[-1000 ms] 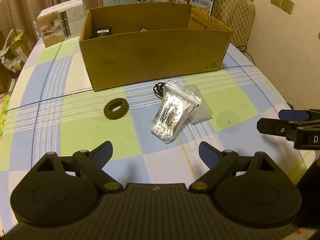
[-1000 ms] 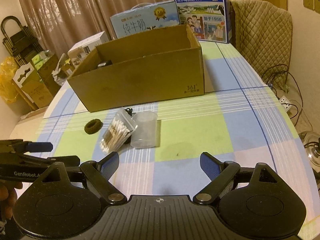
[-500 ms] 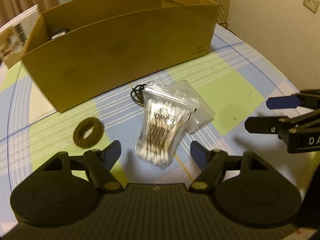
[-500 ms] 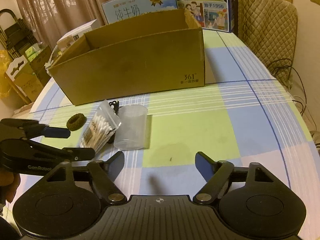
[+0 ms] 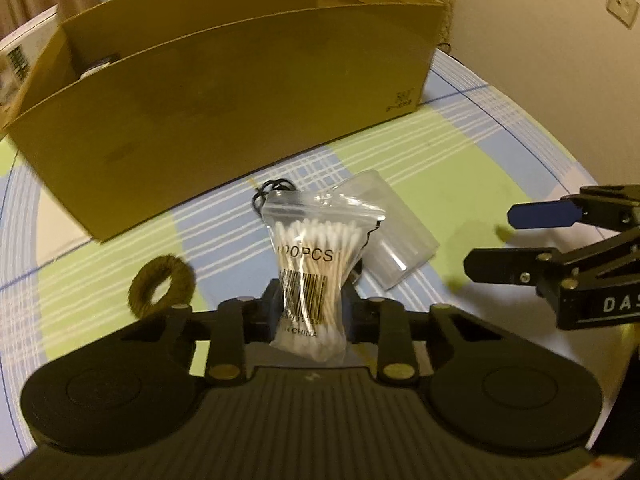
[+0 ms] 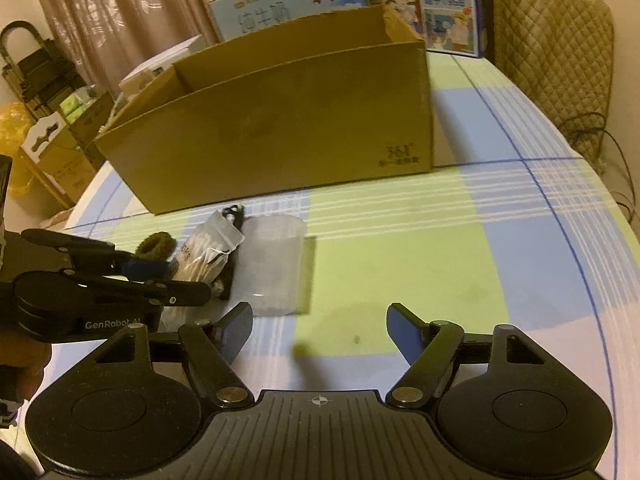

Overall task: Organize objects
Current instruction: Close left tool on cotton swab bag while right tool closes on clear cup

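**Operator:** On the left of my left wrist view, a brown hair tie (image 5: 162, 289) lies flat on the checked tablecloth (image 5: 460, 168). Just right of it my left gripper (image 5: 308, 312) is clenched around the lower half of the cotton swab bag (image 5: 316, 256), its zip end pointing toward the cardboard box (image 5: 224, 112).

**Partner:** What's beside the bag?

**Operator:** A clear plastic cup (image 5: 394, 232) lies on its side, touching the bag's right edge, and a thin black cord (image 5: 274, 192) pokes out behind the bag's top. I can't tell if the bag is lifted off the cloth.

**Partner:** And your right side?

**Operator:** My right gripper (image 6: 320, 328) hovers released over a green square, fingers spread wide, holding nothing, with the cup just ahead to its left. Farther back stand the box, then two milk cartons (image 6: 288, 4) behind it.
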Tool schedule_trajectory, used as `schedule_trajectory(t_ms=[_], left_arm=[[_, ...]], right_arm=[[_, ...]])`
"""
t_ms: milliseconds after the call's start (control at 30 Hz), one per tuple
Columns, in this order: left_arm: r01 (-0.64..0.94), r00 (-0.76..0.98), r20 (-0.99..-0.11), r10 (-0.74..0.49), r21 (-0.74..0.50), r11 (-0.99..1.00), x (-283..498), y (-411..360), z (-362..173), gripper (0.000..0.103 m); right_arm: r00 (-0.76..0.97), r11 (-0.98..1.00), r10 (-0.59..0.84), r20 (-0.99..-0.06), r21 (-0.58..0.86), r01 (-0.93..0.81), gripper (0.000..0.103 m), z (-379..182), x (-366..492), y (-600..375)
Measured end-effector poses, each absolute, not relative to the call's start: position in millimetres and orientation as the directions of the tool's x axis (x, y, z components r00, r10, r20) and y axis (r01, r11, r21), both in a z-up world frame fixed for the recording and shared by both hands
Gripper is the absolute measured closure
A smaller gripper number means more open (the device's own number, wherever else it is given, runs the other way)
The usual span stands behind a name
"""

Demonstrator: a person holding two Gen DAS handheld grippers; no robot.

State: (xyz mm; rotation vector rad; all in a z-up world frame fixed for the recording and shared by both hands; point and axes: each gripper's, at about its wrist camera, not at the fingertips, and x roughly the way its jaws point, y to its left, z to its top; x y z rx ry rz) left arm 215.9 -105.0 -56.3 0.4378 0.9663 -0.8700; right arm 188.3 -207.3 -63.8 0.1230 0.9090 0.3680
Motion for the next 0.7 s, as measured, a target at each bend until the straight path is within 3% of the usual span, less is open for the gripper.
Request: schedule_trajectory(t_ms=[500,633,700], left_arm=[[0.686,0.35,-0.843,-0.407,-0.066,0.725,218,-59,-56,0.081],[0.691,0.358,-0.837,-0.414,-0.06,0.72,217,-60,-59,0.079],[0.69,0.364,-0.833,-0.416,-0.058,0.721,216,-61,-60,0.07]], right_arm=[[0.525,0.916,0.357,-0.772,0.18,-0.357,0.031,-83,221,-163],[0.524,0.924,0.328,-0.786,0.152,-0.35,0.031,-91,230,-158],[0.523,0.923,0.322,-0.789,0.139,-0.359,0.032,-94,233,-155]])
